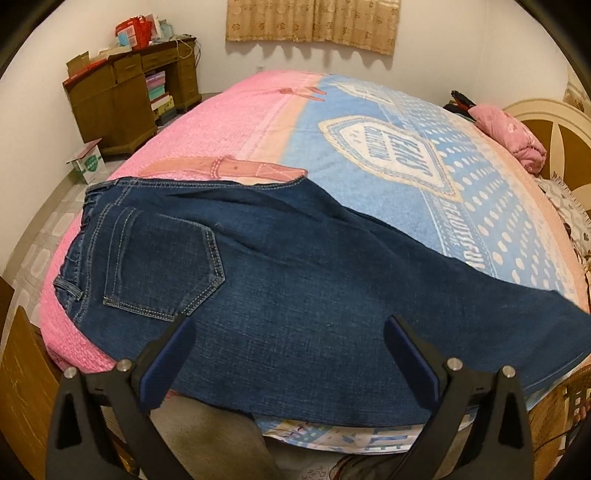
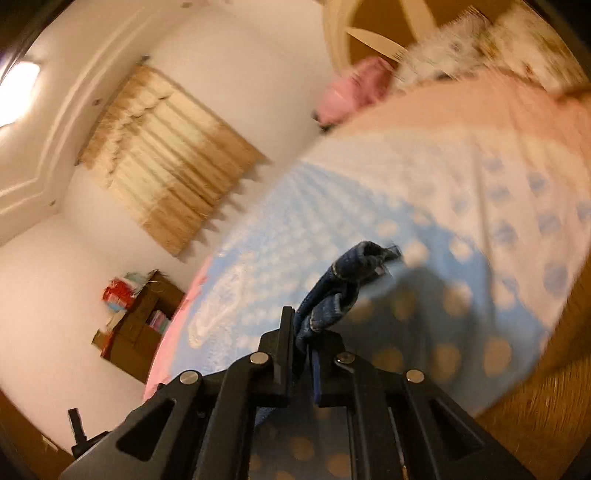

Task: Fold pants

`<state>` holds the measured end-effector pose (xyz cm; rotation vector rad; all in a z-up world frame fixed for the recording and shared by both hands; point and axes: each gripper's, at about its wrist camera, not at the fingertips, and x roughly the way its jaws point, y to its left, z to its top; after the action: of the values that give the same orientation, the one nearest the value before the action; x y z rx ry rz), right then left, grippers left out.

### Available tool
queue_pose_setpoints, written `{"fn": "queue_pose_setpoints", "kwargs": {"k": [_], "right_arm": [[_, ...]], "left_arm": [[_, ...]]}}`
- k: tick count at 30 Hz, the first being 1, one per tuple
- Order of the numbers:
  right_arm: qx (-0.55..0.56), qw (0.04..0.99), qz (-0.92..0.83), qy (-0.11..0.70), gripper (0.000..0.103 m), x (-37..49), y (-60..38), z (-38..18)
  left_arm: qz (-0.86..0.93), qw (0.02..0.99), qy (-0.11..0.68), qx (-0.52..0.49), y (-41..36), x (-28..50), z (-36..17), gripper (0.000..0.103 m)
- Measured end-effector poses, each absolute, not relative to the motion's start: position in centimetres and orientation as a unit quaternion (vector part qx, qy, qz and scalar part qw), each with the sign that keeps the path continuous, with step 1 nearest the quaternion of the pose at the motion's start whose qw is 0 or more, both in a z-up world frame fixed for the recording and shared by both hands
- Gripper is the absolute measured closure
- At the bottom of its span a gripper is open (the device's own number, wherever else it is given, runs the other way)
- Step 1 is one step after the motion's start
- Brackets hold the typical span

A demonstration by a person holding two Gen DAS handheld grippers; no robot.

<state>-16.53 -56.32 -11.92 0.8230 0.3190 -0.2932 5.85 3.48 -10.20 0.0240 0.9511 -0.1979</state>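
Dark blue jeans (image 1: pixel 295 288) lie on the bed, waistband at the left with a back pocket (image 1: pixel 162 266) facing up, the legs running off to the right. My left gripper (image 1: pixel 290 325) is open, hovering just above the jeans near the bed's front edge and holding nothing. In the right wrist view my right gripper (image 2: pixel 303 332) is shut on a bunched end of the jeans (image 2: pixel 343 284) with a hem showing, lifted above the bed. That view is blurred and tilted.
The bed has a pink and blue dotted blanket (image 1: pixel 388 140). A pink bundle (image 1: pixel 513 136) lies by the headboard (image 1: pixel 554 122) at the right. A wooden desk (image 1: pixel 129 92) with boxes stands in the far left corner. A curtain (image 1: pixel 314 22) hangs on the back wall.
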Motion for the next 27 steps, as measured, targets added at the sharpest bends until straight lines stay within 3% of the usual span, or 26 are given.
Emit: {"fn": "queue_pose_setpoints", "kwargs": {"k": [3, 8, 15, 17, 18, 23, 26, 27], "right_arm": [[0.348, 0.898, -0.181, 0.198, 0.097, -15.2, -57.2, -12.5], [0.321, 0.86, -0.234, 0.32, 0.097, -14.2, -58.1, -20.2], [0.497, 0.82, -0.201, 0.202, 0.092, -19.0, -58.8, -23.0], [0.572, 0.784, -0.179, 0.162, 0.071, -20.0, -59.6, -24.5], [0.594, 0.773, -0.168, 0.147, 0.067, -20.1, -59.8, -25.1], [0.582, 0.775, -0.181, 0.168, 0.067, -20.0, -59.4, -24.4], [0.556, 0.764, -0.275, 0.18, 0.067, -21.3, -58.5, -22.1], [0.539, 0.767, -0.313, 0.157, 0.062, -22.5, -57.8, -20.7]], "left_arm": [[-0.094, 0.883, 0.461, 0.009, 3.7, 5.9, -10.4, 0.0], [-0.088, 0.886, 0.455, 0.01, 4.6, 5.9, -10.0, 0.0], [-0.077, 0.878, 0.473, -0.023, 5.9, 7.0, -11.1, 0.0], [-0.072, 0.879, 0.471, -0.017, 5.9, 6.9, -11.2, 0.0], [-0.069, 0.881, 0.468, -0.011, 6.0, 6.9, -11.3, 0.0], [-0.047, 0.888, 0.457, 0.019, 7.0, 6.6, -11.7, 0.0], [-0.049, 0.889, 0.455, 0.007, 8.0, 6.7, -11.9, 0.0], [-0.048, 0.89, 0.454, 0.005, 8.2, 6.8, -12.0, 0.0]]}}
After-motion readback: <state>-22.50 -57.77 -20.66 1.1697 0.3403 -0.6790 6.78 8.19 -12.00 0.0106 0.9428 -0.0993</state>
